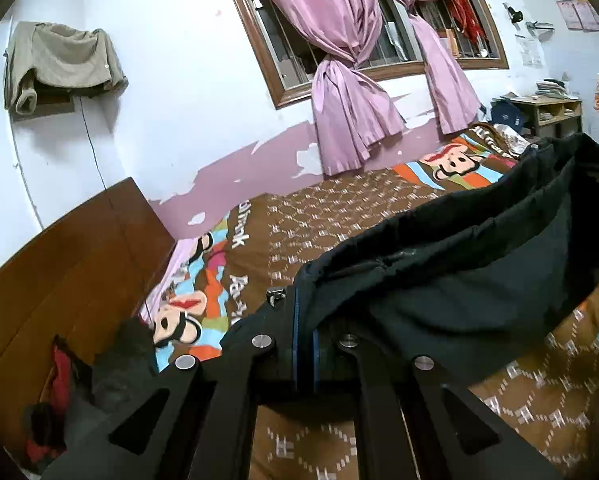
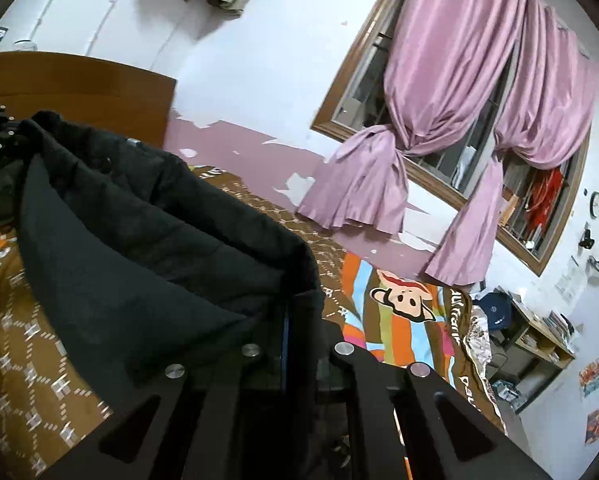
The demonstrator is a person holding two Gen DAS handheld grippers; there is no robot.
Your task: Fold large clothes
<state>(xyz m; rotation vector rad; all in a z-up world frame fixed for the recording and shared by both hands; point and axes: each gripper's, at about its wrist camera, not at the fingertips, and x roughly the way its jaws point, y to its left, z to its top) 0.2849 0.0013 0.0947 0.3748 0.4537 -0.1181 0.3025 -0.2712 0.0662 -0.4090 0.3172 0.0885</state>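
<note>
A garment [image 1: 479, 264] hangs stretched between the left gripper [image 1: 305, 340] and the right gripper [image 2: 295, 320], sagging above a bed [image 1: 339, 216]. Beyond the bed, a curtained window [image 1: 363, 32] is set in the wall; a headboard [image 1: 67, 264] stands at the left, and a desk [image 1: 547, 112] beyond the bed's right end.

Black garment [image 1: 479, 280]: matt, quilted cloth, softly creased, pinched between both pairs of fingers.
Left gripper [image 1: 304, 344]: matt black plastic, blue pads, polished metal rivets.
Right gripper [image 2: 289, 344]: same finish.
Bedspread [image 1: 339, 216] beneath the fingers: printed woven cloth.
Headboard [image 1: 71, 264]: smooth varnished wood.
Curtains [image 1: 339, 60] beyond: pink, satiny sheen.
</note>
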